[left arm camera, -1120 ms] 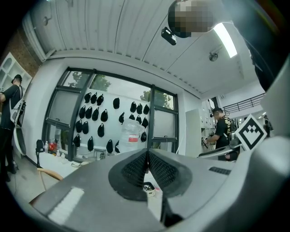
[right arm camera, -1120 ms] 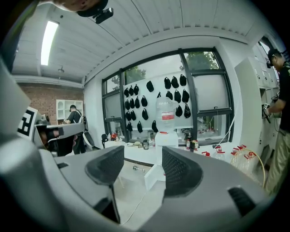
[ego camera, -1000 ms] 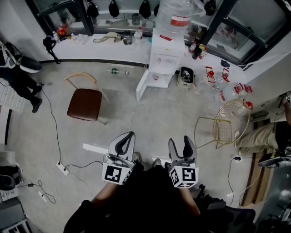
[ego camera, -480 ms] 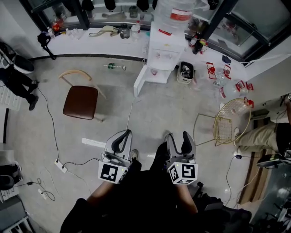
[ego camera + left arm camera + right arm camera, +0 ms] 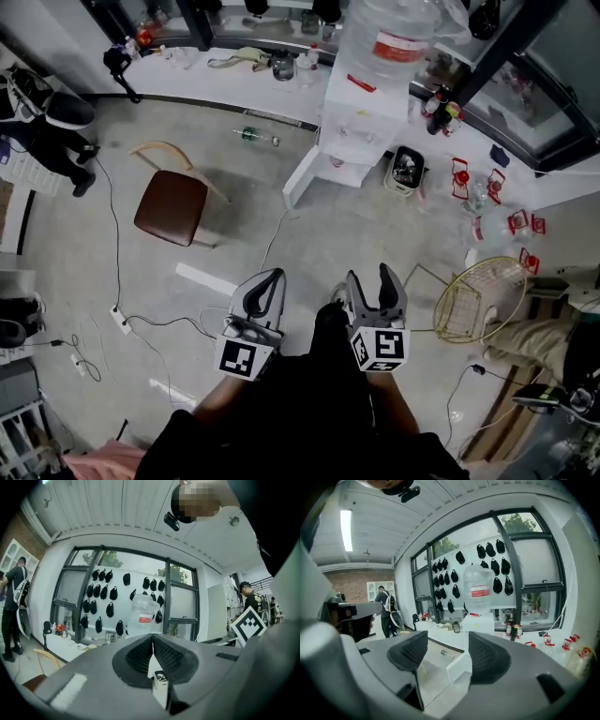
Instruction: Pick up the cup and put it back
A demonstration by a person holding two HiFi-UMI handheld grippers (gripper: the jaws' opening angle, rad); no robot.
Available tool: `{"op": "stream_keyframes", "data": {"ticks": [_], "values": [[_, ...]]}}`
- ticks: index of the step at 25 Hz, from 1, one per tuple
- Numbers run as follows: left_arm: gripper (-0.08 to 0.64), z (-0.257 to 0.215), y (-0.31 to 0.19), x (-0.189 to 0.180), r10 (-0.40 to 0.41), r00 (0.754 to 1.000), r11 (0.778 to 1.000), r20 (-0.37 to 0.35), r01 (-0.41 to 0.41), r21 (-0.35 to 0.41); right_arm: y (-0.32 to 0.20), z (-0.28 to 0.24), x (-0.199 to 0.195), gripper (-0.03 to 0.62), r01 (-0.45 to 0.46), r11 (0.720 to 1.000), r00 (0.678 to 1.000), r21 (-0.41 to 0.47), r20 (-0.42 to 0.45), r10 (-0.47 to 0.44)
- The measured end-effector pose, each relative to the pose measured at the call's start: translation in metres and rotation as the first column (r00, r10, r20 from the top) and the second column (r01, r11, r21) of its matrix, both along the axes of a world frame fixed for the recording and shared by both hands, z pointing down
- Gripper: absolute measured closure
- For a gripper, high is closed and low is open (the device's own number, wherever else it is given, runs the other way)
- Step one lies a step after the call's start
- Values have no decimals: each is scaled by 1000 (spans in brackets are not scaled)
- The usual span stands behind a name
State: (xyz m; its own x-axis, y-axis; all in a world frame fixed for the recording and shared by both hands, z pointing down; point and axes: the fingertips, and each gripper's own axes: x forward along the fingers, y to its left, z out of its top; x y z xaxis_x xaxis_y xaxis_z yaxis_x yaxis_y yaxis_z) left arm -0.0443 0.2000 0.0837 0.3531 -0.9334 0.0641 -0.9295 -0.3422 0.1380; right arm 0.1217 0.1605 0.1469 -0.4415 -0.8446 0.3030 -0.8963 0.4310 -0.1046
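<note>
The floor (image 5: pixel 375 244) is bare grey concrete, with cables running from a power strip (image 5: pixel 120 321). A white tabletop (image 5: pixel 206 82) runs beneath dark-framed windows (image 5: pixel 534 559), and a white water dispenser (image 5: pixel 361 131) stands at its end. A brown-seated wooden chair (image 5: pixel 171 206) and a gold wire chair (image 5: pixel 478 300) stand well apart. A ceiling strip light (image 5: pixel 346 529) is lit.

We can read no words or numbers anywhere. The red label (image 5: pixel 397 46) on the big water bottle (image 5: pixel 373 26) is too blurred, and the left cube (image 5: pixel 246 358) and right cube (image 5: pixel 379 347) bear only square markers.
</note>
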Motion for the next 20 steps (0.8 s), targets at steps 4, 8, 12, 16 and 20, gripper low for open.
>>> {"op": "stream_keyframes", "data": {"ticks": [4, 8, 12, 16, 20], "values": [[552, 0, -37, 34, -69, 998, 998, 0, 69, 5, -49, 8, 21, 330, 97, 995, 995, -4, -13, -97], [552, 4, -68, 54, -146, 989, 989, -4, 146, 15, -92, 17, 34, 330, 177, 984, 984, 2, -1, -177], [552, 19, -102, 59, -179, 984, 984, 18, 179, 6, -135, 34, 32, 337, 217, 976, 976, 6, 3, -217], [552, 40, -138, 50, -187, 982, 982, 20, 187, -19, -172, 56, 18, 336, 238, 971, 971, -16, -9, -239], [552, 72, -182, 35, -163, 987, 986, 17, 163, -33, -211, 85, 2, 337, 230, 973, 972, -16, -36, -231]]}}
